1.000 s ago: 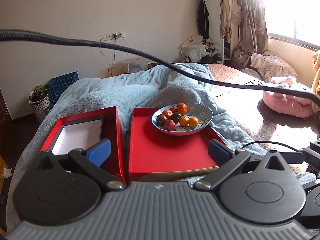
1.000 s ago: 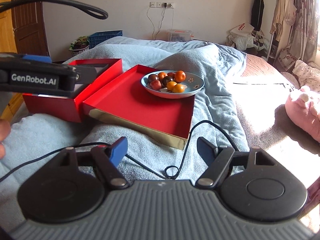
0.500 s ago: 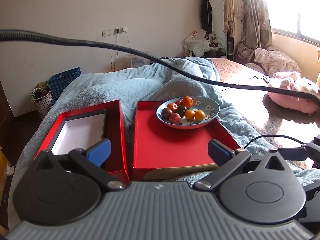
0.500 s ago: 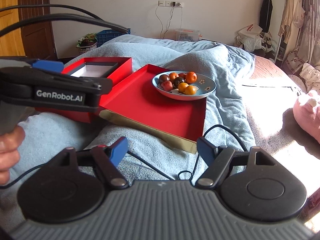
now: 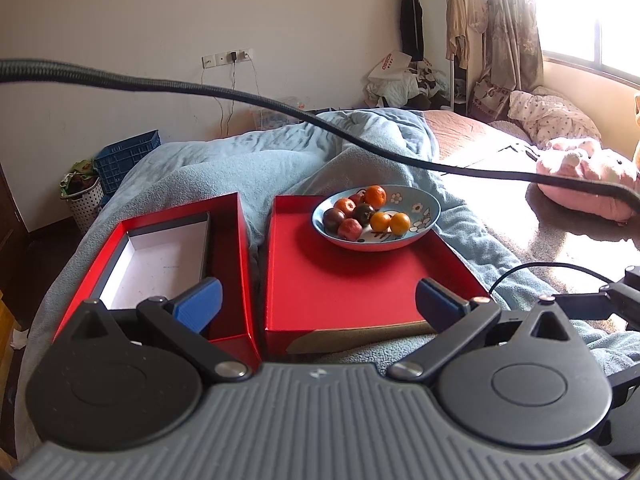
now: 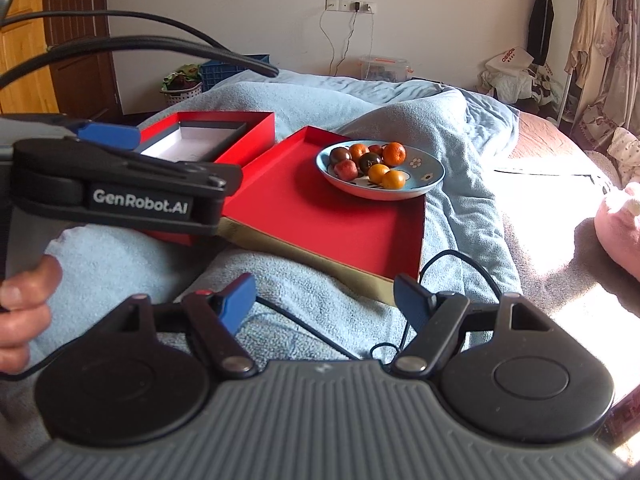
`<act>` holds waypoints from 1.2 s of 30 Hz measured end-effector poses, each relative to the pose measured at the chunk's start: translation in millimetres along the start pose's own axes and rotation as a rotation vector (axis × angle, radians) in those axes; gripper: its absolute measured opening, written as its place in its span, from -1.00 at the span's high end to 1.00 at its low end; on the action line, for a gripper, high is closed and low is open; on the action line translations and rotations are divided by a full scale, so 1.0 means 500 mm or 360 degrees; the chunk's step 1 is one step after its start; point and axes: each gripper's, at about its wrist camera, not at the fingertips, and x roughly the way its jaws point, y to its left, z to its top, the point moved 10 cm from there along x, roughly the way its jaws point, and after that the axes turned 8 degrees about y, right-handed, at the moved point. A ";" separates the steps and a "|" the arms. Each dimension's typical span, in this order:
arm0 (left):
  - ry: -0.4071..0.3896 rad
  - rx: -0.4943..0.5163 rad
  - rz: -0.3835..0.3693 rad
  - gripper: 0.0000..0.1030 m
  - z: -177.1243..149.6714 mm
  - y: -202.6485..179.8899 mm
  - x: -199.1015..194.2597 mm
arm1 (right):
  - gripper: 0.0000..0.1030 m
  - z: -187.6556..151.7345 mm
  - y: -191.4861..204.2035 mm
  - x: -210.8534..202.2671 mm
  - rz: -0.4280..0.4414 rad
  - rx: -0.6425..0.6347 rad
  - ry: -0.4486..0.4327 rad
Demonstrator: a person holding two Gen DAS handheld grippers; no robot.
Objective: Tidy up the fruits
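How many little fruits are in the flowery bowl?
7 fruits show in the bowl: three orange, two red, two dark. More may hide behind.

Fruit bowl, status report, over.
Left gripper open, right gripper open, both empty. Fruits all in bowl on red lid. Cable crosses view.

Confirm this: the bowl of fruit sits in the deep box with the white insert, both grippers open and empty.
Wrong box. The bowl sits on the shallow red lid; the deep box beside it holds no fruit, as the left wrist view shows. Both the left gripper and right gripper are open and empty.
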 end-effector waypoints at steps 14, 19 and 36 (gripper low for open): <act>0.0009 0.0010 -0.0021 -1.00 -0.003 -0.003 0.011 | -0.51 -0.004 0.004 0.008 0.0011 -0.0003 0.0013; 0.0012 0.0018 -0.0023 -1.00 -0.004 -0.004 0.014 | -0.51 -0.006 0.006 0.009 0.0015 -0.0005 0.0016; 0.0028 0.0016 -0.0028 -1.00 -0.007 -0.004 0.025 | -0.51 -0.003 0.010 0.013 0.0029 -0.0011 0.0012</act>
